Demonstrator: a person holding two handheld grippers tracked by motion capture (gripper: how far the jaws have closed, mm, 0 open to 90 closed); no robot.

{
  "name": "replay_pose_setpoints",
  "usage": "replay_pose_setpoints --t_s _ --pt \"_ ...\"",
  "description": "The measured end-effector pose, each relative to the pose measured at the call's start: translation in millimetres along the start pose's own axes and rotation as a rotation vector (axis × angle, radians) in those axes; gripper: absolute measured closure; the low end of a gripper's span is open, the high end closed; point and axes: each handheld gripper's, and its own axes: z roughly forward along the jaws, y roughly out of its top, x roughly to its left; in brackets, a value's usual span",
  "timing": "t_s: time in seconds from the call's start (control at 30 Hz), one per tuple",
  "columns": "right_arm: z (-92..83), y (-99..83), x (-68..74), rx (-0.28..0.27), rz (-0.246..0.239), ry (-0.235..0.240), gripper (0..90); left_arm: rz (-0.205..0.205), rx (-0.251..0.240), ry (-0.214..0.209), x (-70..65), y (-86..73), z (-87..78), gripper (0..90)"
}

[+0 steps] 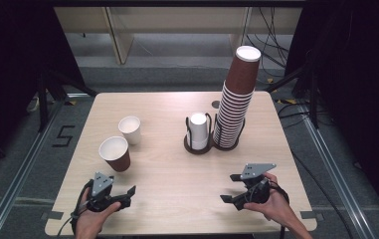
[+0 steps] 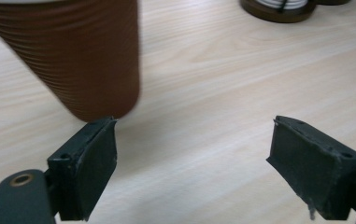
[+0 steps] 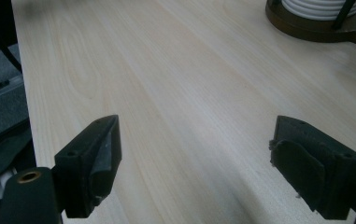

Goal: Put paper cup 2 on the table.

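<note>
Both grippers low over the near edge of the bench, jaws released, nothing held.

High view: left gripper (image 1: 127,195) near the front left corner, jaws spread and empty, just short of a brown cup (image 1: 115,153) standing upright toward the left edge; white cup (image 1: 130,129) just behind it; right gripper (image 1: 232,188) near the front right corner, jaws apart, also empty; toward the back right, a small holder of white cups (image 1: 198,132) beside a tall, leaning brown cup stack (image 1: 236,99). Left gripper view: brown cup (image 2: 80,56) close ahead, off to the left jaw's side, not between the jaws. Right gripper view: bare bench (image 3: 166,93) between wide-open jaws.
</note>
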Motion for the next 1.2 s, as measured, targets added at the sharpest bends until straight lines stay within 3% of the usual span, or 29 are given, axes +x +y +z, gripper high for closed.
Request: replay_pose_setpoints --t_s 0.07,0.13,0.23,0.47,0.57,0.6,0.87,1.0,1.2 --pt "-0.9 -0.4 -0.5 -0.015 -0.003 -0.005 17.4 0.002 -0.005 -0.027 -7.3 -1.3 -0.8 14.7" --pt "-2.0 -1.4 1.5 -0.013 0.026 0.001 17.4 0.018 -0.014 -0.034 -15.6 -2.4 -0.7 14.7" --pt "-3.2 -3.2 0.8 -0.027 0.019 -0.006 17.4 0.060 -0.009 -0.042 -26.2 -4.2 -0.1 14.7" --pt "-6.5 -9.7 6.5 -0.045 0.041 -0.018 16.9 0.074 -0.027 -0.074 -48.3 -9.4 1.3 14.7" --pt "-8.5 -12.7 10.7 -0.046 0.059 -0.013 16.6 0.098 -0.025 -0.084 -55.3 -12.1 2.0 14.7" --pt "-9.0 -13.8 10.5 -0.056 0.041 -0.026 16.4 0.102 -0.027 -0.088 -57.4 -13.1 2.7 14.7" --pt "-11.7 -24.0 17.0 -0.059 0.080 -0.037 15.6 0.140 -0.038 -0.126 -67.5 -20.1 3.5 14.7" --pt "-14.2 -27.8 19.6 -0.057 0.084 -0.042 15.7 0.177 -0.039 -0.149 -72.2 -24.7 4.9 14.7" --pt "-16.7 -35.8 24.3 -0.058 0.077 -0.059 15.6 0.199 -0.046 -0.163 -78.9 -29.2 4.3 14.7"
